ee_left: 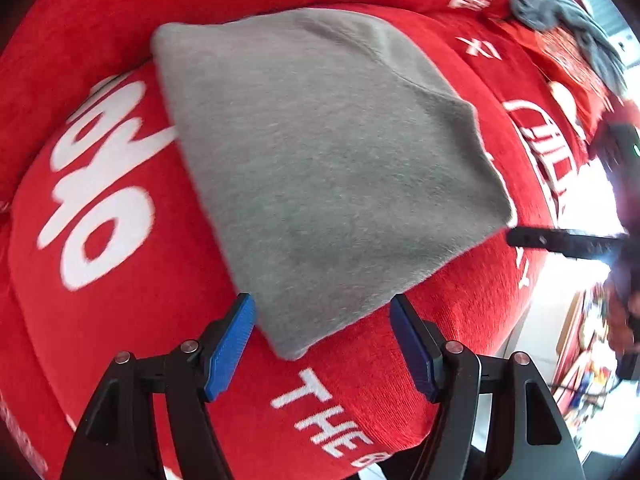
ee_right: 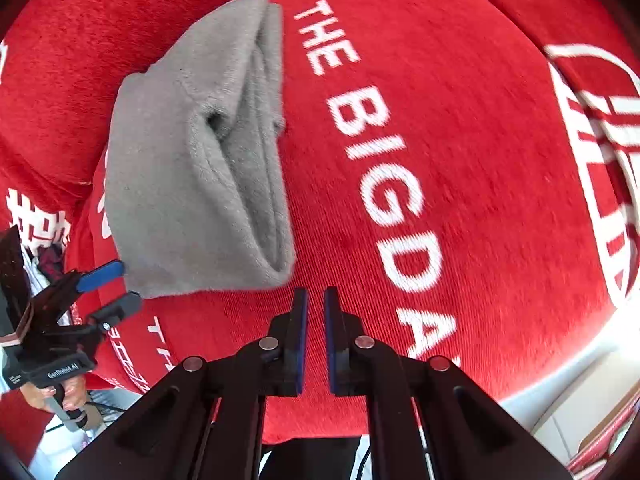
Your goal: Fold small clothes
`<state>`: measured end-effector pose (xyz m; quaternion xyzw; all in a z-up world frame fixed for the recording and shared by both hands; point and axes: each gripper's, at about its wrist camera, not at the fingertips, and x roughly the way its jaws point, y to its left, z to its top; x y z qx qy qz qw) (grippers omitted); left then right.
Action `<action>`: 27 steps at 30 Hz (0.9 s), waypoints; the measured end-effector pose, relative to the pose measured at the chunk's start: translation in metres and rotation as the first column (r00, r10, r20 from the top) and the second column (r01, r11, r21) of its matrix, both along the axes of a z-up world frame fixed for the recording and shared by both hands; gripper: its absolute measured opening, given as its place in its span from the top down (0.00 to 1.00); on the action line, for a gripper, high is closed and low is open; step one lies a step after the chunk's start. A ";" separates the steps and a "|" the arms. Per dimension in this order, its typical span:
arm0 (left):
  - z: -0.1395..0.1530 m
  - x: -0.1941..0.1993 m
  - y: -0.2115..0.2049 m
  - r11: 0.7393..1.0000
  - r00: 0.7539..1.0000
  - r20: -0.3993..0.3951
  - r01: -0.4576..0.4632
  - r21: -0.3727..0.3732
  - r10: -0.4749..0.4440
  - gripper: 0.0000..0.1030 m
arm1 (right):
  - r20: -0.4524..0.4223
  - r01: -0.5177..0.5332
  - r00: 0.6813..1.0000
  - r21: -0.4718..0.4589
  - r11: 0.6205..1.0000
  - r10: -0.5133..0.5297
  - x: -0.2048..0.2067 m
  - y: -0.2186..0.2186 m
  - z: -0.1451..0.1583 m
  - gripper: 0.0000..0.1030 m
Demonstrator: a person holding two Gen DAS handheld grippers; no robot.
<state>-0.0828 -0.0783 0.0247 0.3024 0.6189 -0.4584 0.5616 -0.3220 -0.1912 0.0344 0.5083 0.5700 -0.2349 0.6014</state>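
Note:
A folded grey garment (ee_left: 328, 168) lies flat on a red cushion with white lettering (ee_left: 100, 240). My left gripper (ee_left: 322, 322) is open, with its blue pads either side of the garment's near corner and nothing held. In the right wrist view the same garment (ee_right: 192, 184) shows its stacked folded edges, and the left gripper (ee_right: 110, 284) is at its lower left corner. My right gripper (ee_right: 316, 300) has its pads nearly together, empty, just off the garment's near right corner. The right gripper's finger (ee_left: 560, 240) also shows at the garment's right corner in the left wrist view.
A crumpled grey cloth (ee_left: 568, 20) lies on the red sofa back at the far right. The cushion's front edge (ee_right: 540, 392) drops to a pale floor. The red cushion (ee_right: 460, 160) carries the words THE BIG DAY.

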 end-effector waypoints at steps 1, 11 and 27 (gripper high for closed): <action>0.003 0.004 0.002 1.000 1.000 0.002 -0.029 0.007 0.029 0.31 | 0.000 0.010 1.000 0.005 1.000 -0.010 -0.002 -0.001 0.002 0.91; 0.014 0.017 0.001 0.989 0.989 0.070 -0.135 0.060 0.131 0.31 | 0.029 -0.008 1.000 -0.009 1.000 0.009 0.011 -0.014 0.026 0.91; 0.004 0.034 -0.003 0.972 0.975 0.095 -0.212 0.100 0.203 0.00 | 0.068 -0.054 0.996 -0.025 0.998 0.056 0.042 -0.029 0.022 0.55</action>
